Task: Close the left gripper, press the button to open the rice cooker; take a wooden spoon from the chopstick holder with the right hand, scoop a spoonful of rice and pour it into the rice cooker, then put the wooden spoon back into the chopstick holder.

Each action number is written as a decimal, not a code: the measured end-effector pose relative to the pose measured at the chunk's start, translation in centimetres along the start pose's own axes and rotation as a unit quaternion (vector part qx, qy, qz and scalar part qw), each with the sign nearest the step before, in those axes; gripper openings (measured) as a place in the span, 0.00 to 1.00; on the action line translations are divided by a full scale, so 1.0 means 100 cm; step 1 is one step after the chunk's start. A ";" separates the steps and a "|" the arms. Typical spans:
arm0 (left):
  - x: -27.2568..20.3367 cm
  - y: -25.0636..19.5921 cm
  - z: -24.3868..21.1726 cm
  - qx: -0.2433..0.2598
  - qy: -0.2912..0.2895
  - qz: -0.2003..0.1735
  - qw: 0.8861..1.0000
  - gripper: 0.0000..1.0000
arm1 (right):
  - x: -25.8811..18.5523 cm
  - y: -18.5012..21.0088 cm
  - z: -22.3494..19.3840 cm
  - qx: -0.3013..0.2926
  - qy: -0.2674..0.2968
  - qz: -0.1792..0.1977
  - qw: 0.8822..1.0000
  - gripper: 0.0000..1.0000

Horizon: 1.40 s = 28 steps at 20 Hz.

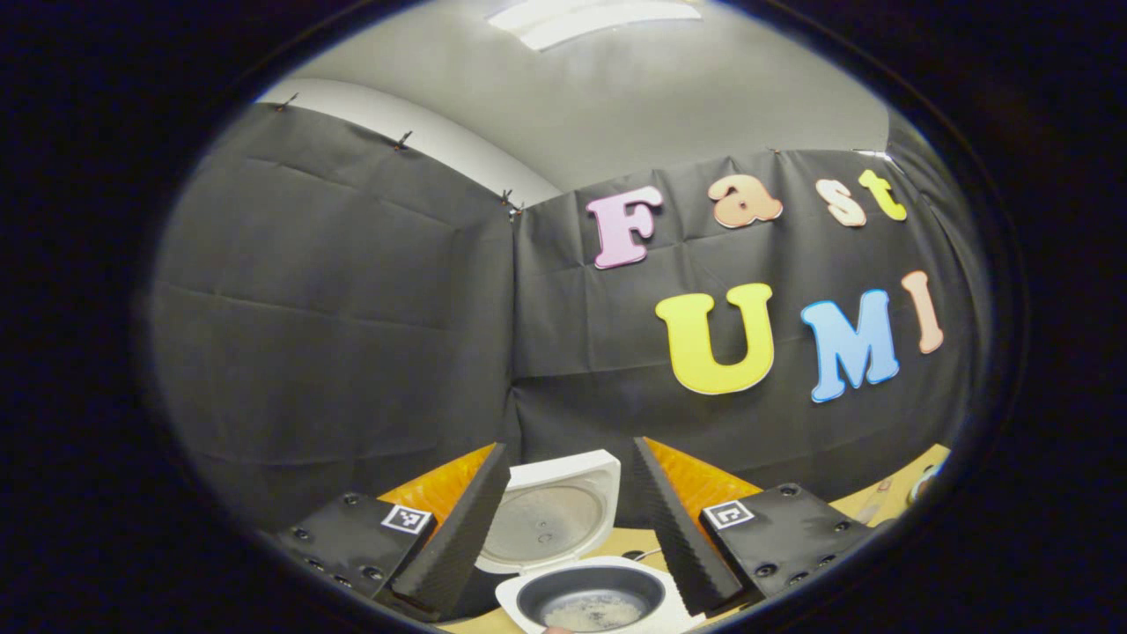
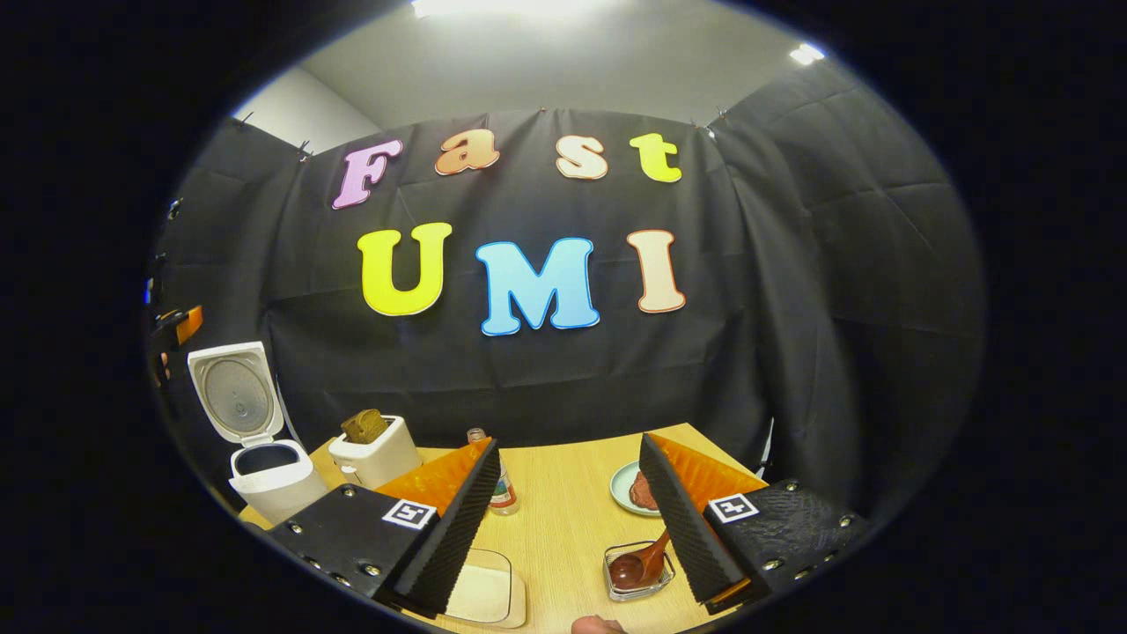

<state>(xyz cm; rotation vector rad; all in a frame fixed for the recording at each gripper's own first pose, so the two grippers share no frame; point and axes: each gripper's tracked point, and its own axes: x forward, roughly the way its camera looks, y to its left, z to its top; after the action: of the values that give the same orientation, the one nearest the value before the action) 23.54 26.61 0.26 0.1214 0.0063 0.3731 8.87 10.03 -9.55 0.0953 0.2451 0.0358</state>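
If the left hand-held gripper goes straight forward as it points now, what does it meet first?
Probably the raised lid of the open rice cooker, which stands between its open fingers; how far off it is stays unclear.

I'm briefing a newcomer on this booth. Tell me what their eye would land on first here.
First comes the white rice cooker, lid flipped up and rice grains in its dark pot, framed between the open left gripper in the left gripper view. In the right gripper view, the wooden table holds a toaster with bread beside the cooker, and a wooden spoon rests in a small glass dish near the open right gripper.
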 end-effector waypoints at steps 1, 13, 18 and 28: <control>0.012 0.003 0.000 -0.003 0.003 0.001 1.000 0.96 | -0.002 0.001 -0.002 -0.003 0.000 -0.007 1.000 0.97; 0.153 0.047 -0.044 -0.024 0.041 0.047 0.998 0.96 | -0.030 0.012 -0.022 -0.044 0.009 -0.044 0.998 0.97; 0.193 0.047 -0.086 -0.015 0.094 0.056 0.994 0.96 | -0.029 0.011 -0.036 -0.035 0.023 -0.042 0.998 0.97; 0.187 0.047 -0.113 -0.020 0.150 0.075 0.986 0.96 | -0.025 -0.010 -0.027 -0.027 0.017 -0.030 0.999 0.97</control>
<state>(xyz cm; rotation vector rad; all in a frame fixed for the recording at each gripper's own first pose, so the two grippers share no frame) 38.89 39.09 -10.09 0.0239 0.2889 0.5396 5.83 9.11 -11.64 0.0329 0.2807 -0.0156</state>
